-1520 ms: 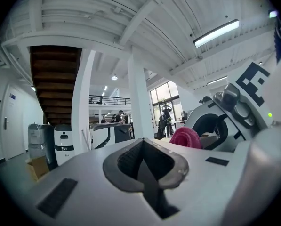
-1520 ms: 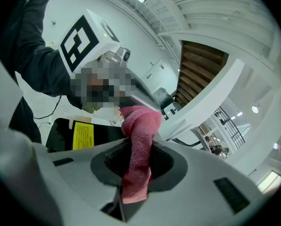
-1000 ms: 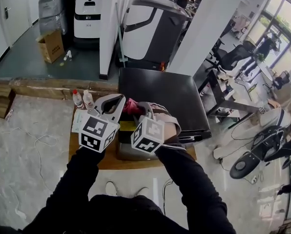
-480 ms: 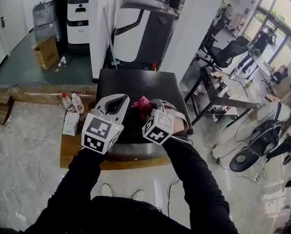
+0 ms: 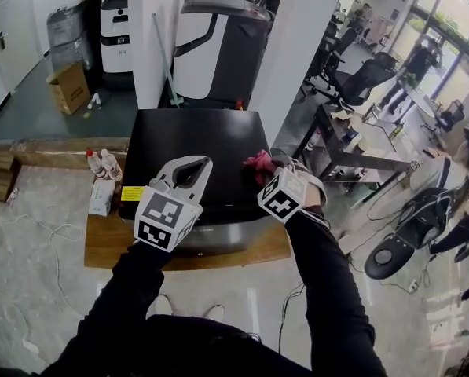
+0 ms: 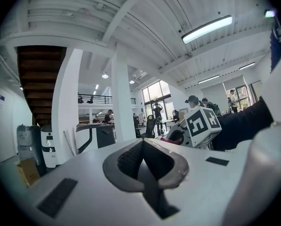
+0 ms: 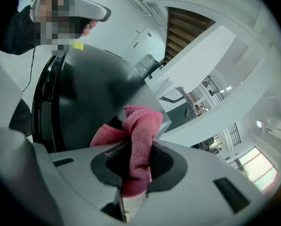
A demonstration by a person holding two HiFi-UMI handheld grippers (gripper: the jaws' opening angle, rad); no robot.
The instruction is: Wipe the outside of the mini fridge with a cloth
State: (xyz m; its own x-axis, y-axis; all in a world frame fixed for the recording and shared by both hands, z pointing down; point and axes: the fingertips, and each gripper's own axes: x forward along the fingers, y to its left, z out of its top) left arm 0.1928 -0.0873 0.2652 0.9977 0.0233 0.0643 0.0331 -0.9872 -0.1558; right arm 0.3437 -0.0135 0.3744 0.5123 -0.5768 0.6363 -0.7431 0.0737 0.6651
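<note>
The black mini fridge stands on a low wooden board, its flat top facing me. My right gripper is shut on a pink cloth at the fridge top's right edge. In the right gripper view the pink cloth bunches between the jaws against the black fridge. My left gripper hovers over the fridge top near its front, jaws shut with nothing between them. In the left gripper view the left gripper points out across the room, the right gripper's marker cube beside it.
Two bottles and a white pack sit on the wooden board left of the fridge. A white pillar, a large white machine and a cardboard box stand behind. Desks and chairs fill the right.
My right gripper has carried the pink cloth rightward across the fridge top to its right edge. The left gripper stayed near the front. The head view shifted, so the fridge sits more central.
</note>
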